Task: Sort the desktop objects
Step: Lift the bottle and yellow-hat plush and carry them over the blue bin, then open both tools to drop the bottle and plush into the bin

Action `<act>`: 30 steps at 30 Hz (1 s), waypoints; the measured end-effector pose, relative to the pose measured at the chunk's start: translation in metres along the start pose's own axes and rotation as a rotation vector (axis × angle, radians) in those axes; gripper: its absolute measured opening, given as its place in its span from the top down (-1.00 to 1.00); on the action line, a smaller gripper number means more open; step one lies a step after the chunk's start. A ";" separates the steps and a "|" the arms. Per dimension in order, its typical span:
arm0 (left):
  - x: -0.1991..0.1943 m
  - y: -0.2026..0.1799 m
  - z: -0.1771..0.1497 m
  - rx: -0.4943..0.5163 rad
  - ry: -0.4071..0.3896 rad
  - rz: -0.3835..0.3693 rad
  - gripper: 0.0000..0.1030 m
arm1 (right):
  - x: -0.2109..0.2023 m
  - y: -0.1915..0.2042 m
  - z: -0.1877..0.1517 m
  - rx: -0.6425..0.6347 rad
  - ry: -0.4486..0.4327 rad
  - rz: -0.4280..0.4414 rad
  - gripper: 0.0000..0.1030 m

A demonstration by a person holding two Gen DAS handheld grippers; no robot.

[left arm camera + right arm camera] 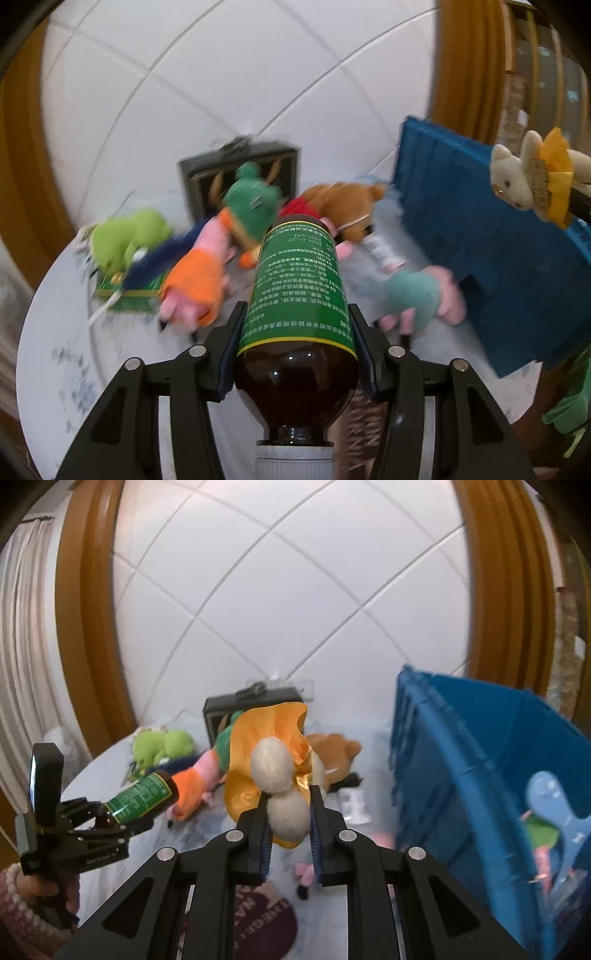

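My left gripper [297, 317] is shut on a brown bottle with a green label [297, 291], held above the table, cap toward the camera. It also shows in the right wrist view [142, 797], at the left. My right gripper [288, 805] is shut on a cream plush toy in a yellow dress [273, 764], held in the air left of the blue crate [461, 760]. The same toy shows at the far right of the left wrist view [532, 177], above the blue crate [480, 221].
On the white table [74, 332] lie a green frog plush [125, 236], an orange-and-pink plush [199, 277], a green-hatted plush [251, 206], a brown bear [347, 206], a teal-and-pink plush [421, 295] and a green box [129, 291]. A black case [240, 173] stands behind.
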State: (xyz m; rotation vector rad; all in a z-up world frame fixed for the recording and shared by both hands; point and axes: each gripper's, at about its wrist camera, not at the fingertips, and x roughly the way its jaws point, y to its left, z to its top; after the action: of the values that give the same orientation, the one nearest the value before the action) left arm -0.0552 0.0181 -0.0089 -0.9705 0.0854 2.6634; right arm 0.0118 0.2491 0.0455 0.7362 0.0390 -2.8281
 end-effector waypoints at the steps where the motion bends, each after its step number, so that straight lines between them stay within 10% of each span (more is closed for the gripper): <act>1: -0.002 -0.008 0.005 0.010 -0.013 -0.008 0.01 | -0.007 -0.005 0.002 0.005 -0.015 -0.011 0.67; 19: -0.048 -0.201 0.089 0.230 -0.258 -0.275 0.01 | -0.123 -0.133 0.011 0.132 -0.192 -0.302 0.67; 30: -0.051 -0.320 0.100 0.381 -0.238 -0.379 0.01 | -0.152 -0.211 -0.015 0.206 -0.166 -0.424 0.67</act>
State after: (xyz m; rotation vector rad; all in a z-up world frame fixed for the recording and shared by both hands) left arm 0.0165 0.3254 0.1161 -0.4883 0.3093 2.2765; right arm 0.1023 0.4876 0.0996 0.5862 -0.1417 -3.3282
